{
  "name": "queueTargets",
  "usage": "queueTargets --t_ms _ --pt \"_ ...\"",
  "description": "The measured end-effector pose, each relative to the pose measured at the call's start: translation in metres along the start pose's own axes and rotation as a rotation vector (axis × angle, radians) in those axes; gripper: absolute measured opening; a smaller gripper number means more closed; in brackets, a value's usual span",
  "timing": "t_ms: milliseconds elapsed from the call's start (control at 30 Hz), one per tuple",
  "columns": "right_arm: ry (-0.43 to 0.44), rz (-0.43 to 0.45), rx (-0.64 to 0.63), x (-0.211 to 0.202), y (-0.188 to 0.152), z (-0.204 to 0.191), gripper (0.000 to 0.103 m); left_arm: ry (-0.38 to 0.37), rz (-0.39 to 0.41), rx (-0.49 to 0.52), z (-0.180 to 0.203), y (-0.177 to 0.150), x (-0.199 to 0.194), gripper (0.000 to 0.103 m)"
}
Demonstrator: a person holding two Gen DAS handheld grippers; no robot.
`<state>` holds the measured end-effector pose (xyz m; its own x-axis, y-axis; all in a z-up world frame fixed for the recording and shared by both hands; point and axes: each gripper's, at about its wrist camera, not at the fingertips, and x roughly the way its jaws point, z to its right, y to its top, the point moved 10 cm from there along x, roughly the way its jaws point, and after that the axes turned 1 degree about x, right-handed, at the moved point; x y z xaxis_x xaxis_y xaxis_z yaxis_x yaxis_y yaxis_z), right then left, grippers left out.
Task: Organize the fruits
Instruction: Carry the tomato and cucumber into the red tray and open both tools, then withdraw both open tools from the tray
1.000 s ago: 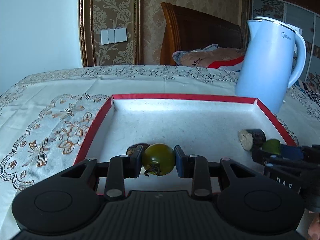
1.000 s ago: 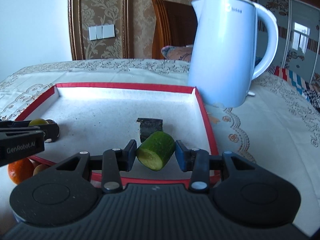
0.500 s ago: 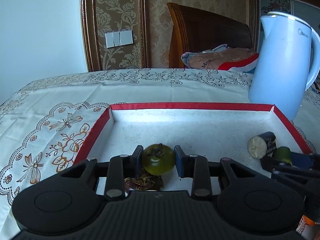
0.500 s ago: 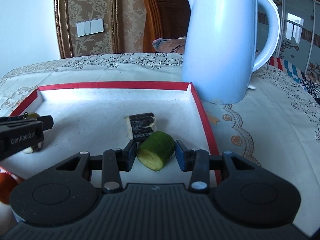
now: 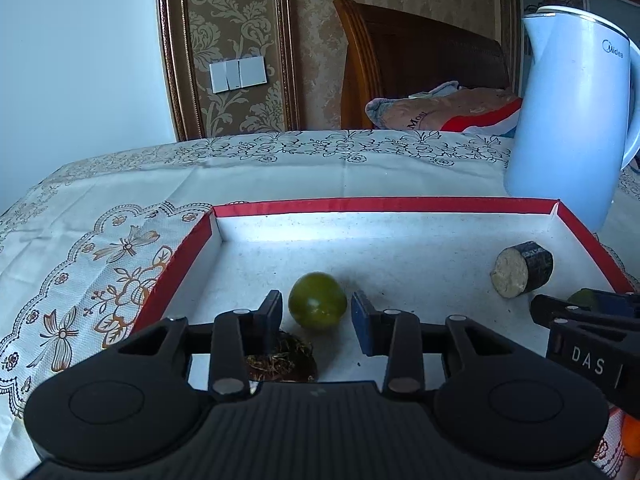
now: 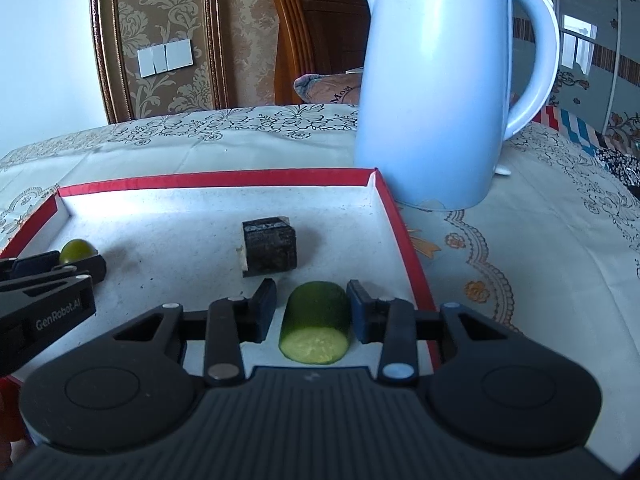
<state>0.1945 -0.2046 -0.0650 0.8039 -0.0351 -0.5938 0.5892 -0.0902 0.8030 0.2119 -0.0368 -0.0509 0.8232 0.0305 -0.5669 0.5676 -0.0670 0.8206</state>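
Both grippers pitched down into red-rimmed tray (image 5: 384,205). Left gripper (image 5: 318,316) jaws opening, clear of green round fruit (image 5: 317,302) resting on tray floor between them. Right gripper (image 6: 311,309): cucumber chunk (image 6: 314,328) against right pad, gap at left, jaws closing

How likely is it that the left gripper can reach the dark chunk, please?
Probably yes: the left gripper's jaws are opening off the green fruit, and bare tray leads to the dark chunk.
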Motion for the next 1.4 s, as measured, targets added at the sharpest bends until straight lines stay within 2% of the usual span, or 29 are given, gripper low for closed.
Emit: queueTargets --t_ms 67,133,200,233,333,467,533,667,733,800,867,933,1067,1133,1267,1400 --pt "0.000 0.003 0.002 -0.001 0.000 0.000 0.037 -0.004 0.001 0.003 0.001 0.000 0.000 0.041" --pt "0.001 0.006 0.002 -0.002 0.000 0.000 0.038 -0.007 -0.002 0.003 0.001 -0.001 -0.001 0.048" --pt "0.004 0.007 0.006 -0.003 0.000 0.000 0.038 -0.011 -0.008 -0.014 -0.001 -0.001 -0.001 0.062" --pt "0.003 0.009 0.002 -0.004 0.000 0.000 0.038 -0.014 -0.011 -0.022 -0.002 -0.002 0.000 0.063" --pt "0.009 0.014 -0.001 -0.007 0.000 -0.001 0.047 -0.022 -0.017 -0.043 -0.006 -0.002 -0.001 0.064" --pt "0.007 0.027 -0.009 -0.012 0.000 -0.002 0.048 -0.027 -0.023 -0.056 -0.008 -0.003 -0.004 0.068" --pt "0.014 0.030 -0.001 -0.014 -0.001 -0.001 0.062 -0.027 -0.023 -0.054 -0.009 -0.003 -0.005 0.069" --pt "0.011 0.049 -0.018 -0.021 -0.001 -0.001 0.066 -0.052 -0.025 -0.065 -0.010 -0.003 -0.008 0.069" --pt "0.002 0.064 -0.023 -0.025 -0.001 0.000 0.081 -0.064 -0.032 -0.079 -0.013 -0.003 -0.009 0.069" --pt "-0.002 0.079 -0.019 -0.028 -0.001 0.001 0.086 -0.066 -0.036 -0.092 -0.015 -0.004 -0.010 0.069" --pt "0.001 0.087 -0.016 -0.032 -0.001 0.002 0.088 -0.068 -0.039 -0.105 -0.018 -0.004 -0.011 0.069" --pt "0.002 0.091 -0.012 -0.033 -0.002 0.003 0.095 -0.066 -0.046 -0.112 -0.019 -0.005 -0.012 0.069" --pt "0.017 0.105 -0.009 -0.037 -0.003 0.001 0.097 -0.054 -0.046 -0.109 -0.022 -0.006 -0.014 0.069" --pt "0.012 0.130 -0.003 -0.042 -0.001 0.003 0.101 -0.048 -0.037 -0.110 -0.024 -0.006 -0.018 0.069" --pt "0.025 0.144 0.033 -0.050 -0.001 0.009 0.101 -0.050 -0.010 -0.112 -0.027 -0.005 -0.031 0.069" --pt "0.018 0.138 0.041 -0.048 -0.002 0.012 0.101 -0.045 -0.015 -0.085 -0.024 -0.008 -0.032 0.069"
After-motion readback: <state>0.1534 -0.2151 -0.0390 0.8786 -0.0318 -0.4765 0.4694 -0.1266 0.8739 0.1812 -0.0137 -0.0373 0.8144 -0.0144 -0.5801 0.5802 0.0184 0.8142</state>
